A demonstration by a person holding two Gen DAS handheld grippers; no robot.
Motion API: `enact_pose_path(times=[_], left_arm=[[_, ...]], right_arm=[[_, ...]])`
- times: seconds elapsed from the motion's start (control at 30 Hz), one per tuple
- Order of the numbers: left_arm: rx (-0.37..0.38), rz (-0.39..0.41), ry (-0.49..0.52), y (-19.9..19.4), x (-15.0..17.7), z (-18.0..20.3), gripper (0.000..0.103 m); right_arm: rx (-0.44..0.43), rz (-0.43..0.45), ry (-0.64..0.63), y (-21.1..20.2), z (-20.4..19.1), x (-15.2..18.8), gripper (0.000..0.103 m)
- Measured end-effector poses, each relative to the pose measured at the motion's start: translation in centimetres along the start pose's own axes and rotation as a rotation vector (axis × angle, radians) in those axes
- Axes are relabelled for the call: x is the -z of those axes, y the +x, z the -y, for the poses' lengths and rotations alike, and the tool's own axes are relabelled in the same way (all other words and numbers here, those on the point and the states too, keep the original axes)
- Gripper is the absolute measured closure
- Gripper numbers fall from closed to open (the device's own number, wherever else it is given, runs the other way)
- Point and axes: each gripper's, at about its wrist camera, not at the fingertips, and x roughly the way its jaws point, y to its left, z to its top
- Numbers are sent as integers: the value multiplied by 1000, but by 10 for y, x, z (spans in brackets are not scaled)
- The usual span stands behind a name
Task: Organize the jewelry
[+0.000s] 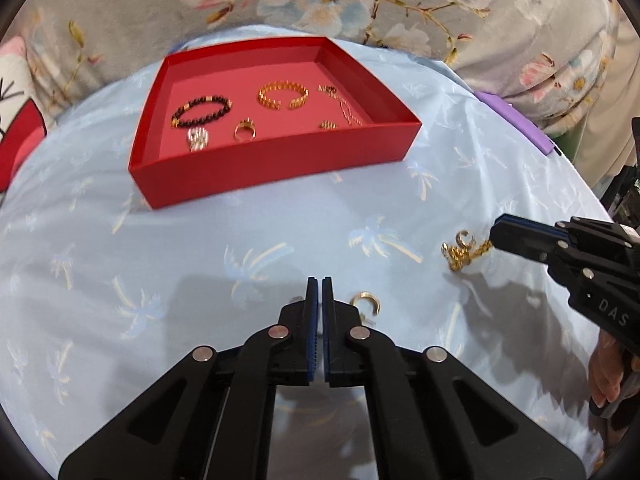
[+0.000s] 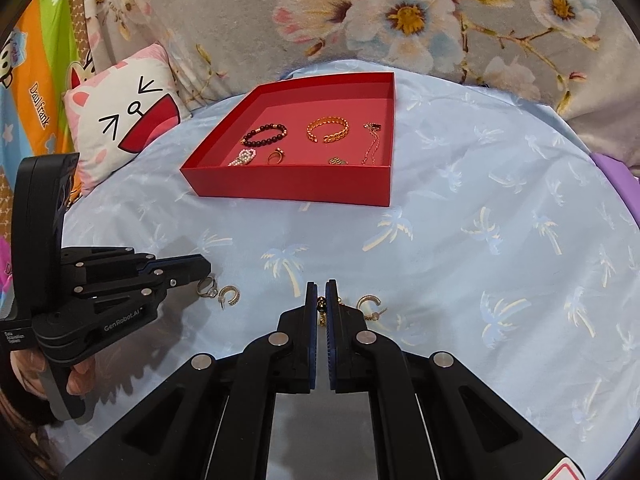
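A red tray [image 1: 276, 168] [image 2: 288, 184] stands at the back of the blue cloth. It holds a dark bead bracelet [image 1: 201, 111], a gold cuff [image 1: 283, 95], rings and a chain. My left gripper [image 1: 320, 280] [image 2: 205, 273] is shut. A silver ring [image 2: 207, 286] stands upright against its tips, mostly hidden in the left wrist view. Beside it lies a gold hoop earring [image 1: 365, 302] [image 2: 230, 294]. My right gripper [image 2: 322, 284] [image 1: 496, 234] is shut on a gold chain [image 1: 460, 254] [image 2: 321, 305] that trails onto the cloth. Another hoop earring [image 2: 370, 304] lies just right of it.
A cat-face cushion [image 2: 120, 128] leans at the back left. A purple object [image 1: 516, 120] sits at the cloth's right edge. A floral blanket [image 2: 400, 20] rises behind the tray. A person's hand [image 2: 80, 376] grips the left gripper's handle.
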Motion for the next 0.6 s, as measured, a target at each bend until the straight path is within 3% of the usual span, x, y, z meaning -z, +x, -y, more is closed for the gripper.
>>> enact_pose_path(times=[0.1,0.6], left_arm=[[-7,-2,14,-1,6,4,75],[-63,15,89,5,14,19,74]], right_arm=[[-3,-5,-5,0,-1,1,99],[-6,-21,-10,7,-4,4,99]])
